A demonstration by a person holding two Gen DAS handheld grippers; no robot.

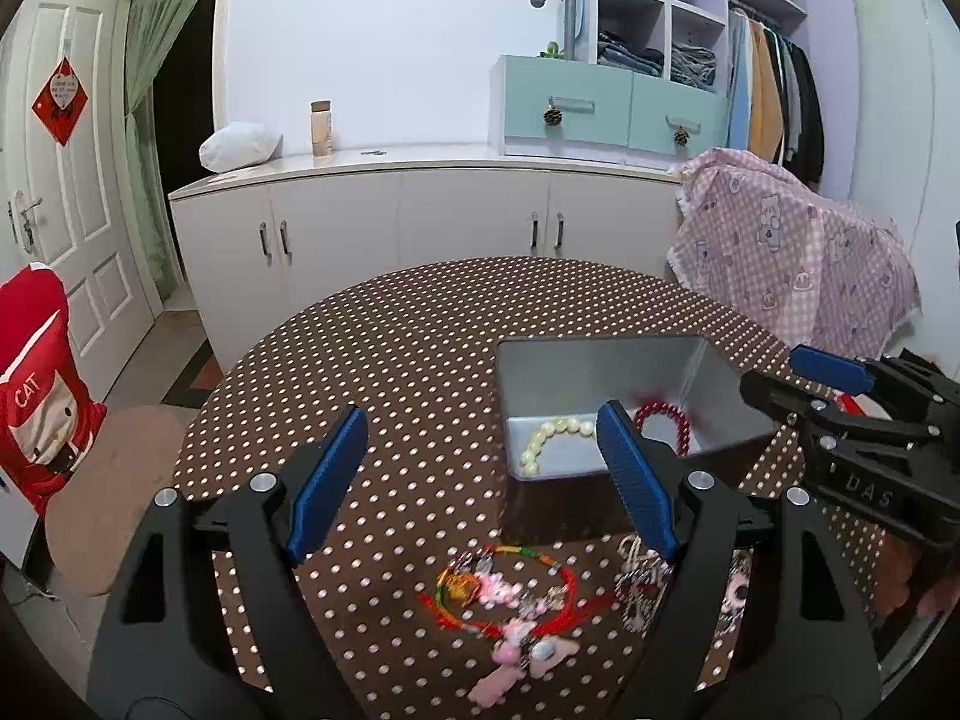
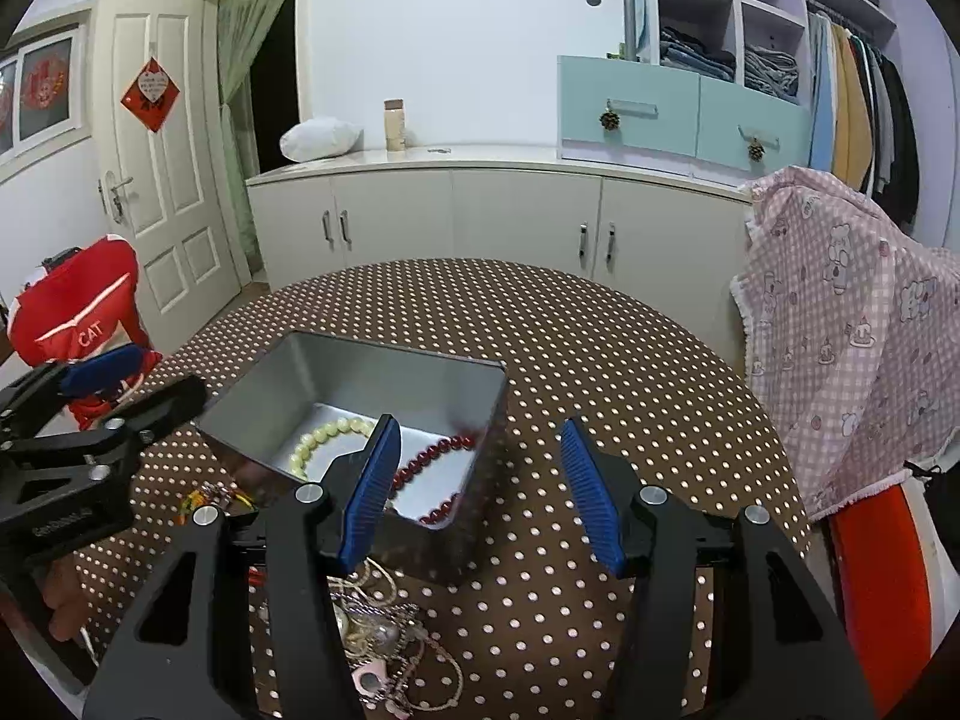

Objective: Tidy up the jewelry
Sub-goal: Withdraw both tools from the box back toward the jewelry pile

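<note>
Left gripper [image 1: 483, 480]: jaws spread, empty. Right gripper [image 2: 480, 489]: jaws spread, empty. Open grey metal box [image 2: 312, 369] on the dotted brown counter [image 2: 600, 348] holds cream bead bracelet [image 2: 318, 438] and red bead bracelet [image 2: 438, 450], just ahead of both jaws. Tangled jewelry pile [image 1: 510, 606] lies below them.

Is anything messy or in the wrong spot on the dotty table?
Yes. Two bead bracelets, a cream bracelet and a red bracelet, lie neatly in the metal box, but a tangled heap of jewelry lies loose on the tablecloth in front of the box, cords and charms knotted together.
</note>
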